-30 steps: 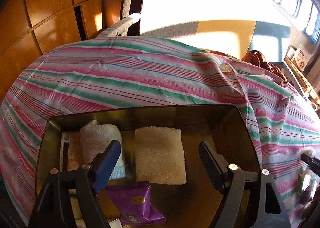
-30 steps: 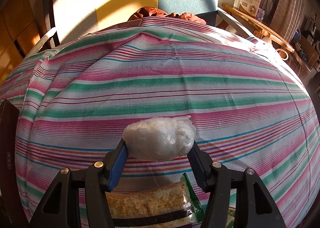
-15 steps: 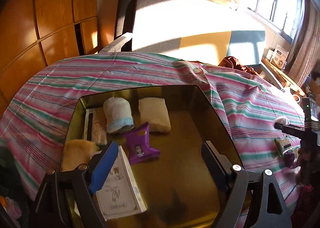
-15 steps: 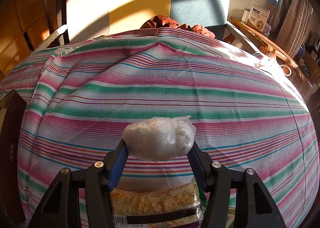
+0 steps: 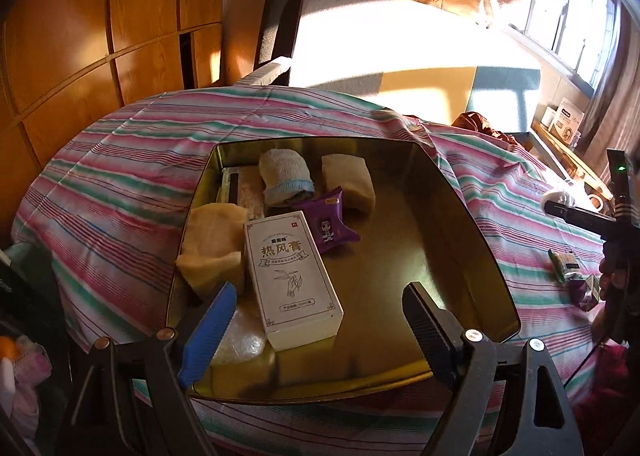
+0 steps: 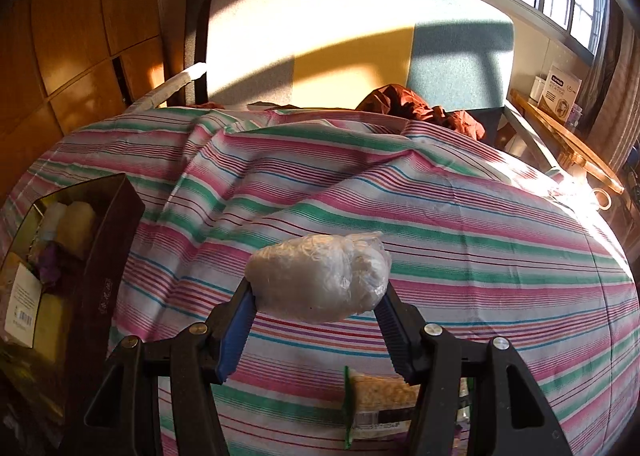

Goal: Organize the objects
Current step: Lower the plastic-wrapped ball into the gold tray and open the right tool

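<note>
Right fingers point(image 6: 316, 320): clamped on the bag point(image 6: 320, 276), held above the striped cloth point(image 6: 440, 240).
Left fingers point(image 5: 316, 324): apart, empty, over the box point(image 5: 472, 224).
Done: carton point(image 5: 292, 276), pouch point(image 5: 330, 224), towels boxed.
Left: bag, crackers point(image 6: 380, 396).

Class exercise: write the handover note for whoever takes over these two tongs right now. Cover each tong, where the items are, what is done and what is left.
Left tongs: empty; jaws have just been opening, above the gold tray.
Right tongs: shut on a clear plastic-wrapped bundle, held above the striped cloth.
Done: the tray holds the white box, purple packet, rolled towel and two yellow cloths.
Left: put the bundle into the tray, then the cracker pack and the small packets on the cloth beside the tray.
</note>
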A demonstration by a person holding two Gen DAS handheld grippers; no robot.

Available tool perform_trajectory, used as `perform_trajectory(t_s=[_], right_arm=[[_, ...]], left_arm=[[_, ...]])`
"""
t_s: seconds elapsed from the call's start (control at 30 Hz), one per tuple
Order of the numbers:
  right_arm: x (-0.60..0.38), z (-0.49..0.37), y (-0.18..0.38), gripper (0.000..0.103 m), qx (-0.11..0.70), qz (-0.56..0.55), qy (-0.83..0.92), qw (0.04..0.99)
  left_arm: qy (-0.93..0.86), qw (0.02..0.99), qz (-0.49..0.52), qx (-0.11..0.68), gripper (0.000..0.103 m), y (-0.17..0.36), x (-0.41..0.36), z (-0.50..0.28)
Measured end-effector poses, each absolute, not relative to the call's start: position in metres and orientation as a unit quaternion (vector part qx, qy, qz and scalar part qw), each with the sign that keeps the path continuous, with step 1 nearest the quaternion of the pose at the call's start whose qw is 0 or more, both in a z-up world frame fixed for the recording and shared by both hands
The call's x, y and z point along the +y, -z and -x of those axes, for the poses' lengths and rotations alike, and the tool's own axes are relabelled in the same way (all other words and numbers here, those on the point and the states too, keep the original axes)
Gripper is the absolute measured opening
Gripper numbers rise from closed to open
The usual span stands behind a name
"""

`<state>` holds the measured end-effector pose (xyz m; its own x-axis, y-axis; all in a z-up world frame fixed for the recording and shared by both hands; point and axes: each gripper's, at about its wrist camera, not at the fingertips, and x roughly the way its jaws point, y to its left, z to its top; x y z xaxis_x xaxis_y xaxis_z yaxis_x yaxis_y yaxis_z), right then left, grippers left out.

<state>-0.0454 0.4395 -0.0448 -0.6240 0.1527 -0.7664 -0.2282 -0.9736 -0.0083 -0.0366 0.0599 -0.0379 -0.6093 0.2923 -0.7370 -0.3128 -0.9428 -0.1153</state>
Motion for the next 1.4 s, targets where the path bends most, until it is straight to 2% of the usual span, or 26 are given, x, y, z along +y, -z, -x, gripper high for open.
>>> perform_trajectory(t_s=[0.2, 0.4, 0.77, 0.83, 0.93, 1.4], right_arm=[[0.338, 0.074, 0.024, 0.059, -0.003, 0.412, -0.911, 0.002], [0.266, 0.113, 0.032, 0.060, -0.057, 0.429, -0.900, -0.047], [0.231, 0.180, 0.071, 0.065, -0.134, 0.480, -0.867, -0.028], [0.231, 0.183, 0.071, 0.066, -0.131, 0.476, -0.869, -0.024], [0.232, 0.186, 0.073, 0.075, -0.127, 0.479, -0.869, -0.021], [0.228, 0.149, 0.052, 0.076, -0.109, 0.441, -0.891, -0.005]], left_arm=[[-0.900, 0.178, 0.398, 0.000, 0.086, 0.033, 0.052, 0.031], [-0.899, 0.180, 0.398, -0.019, 0.086, 0.033, 0.036, 0.029], [-0.895, 0.159, 0.413, -0.047, 0.086, 0.046, 0.007, 0.035], [-0.896, 0.156, 0.414, -0.050, 0.086, 0.047, 0.005, 0.035], [-0.895, 0.156, 0.415, -0.052, 0.088, 0.048, 0.004, 0.036], [-0.898, 0.165, 0.407, -0.043, 0.088, 0.042, 0.011, 0.029]])
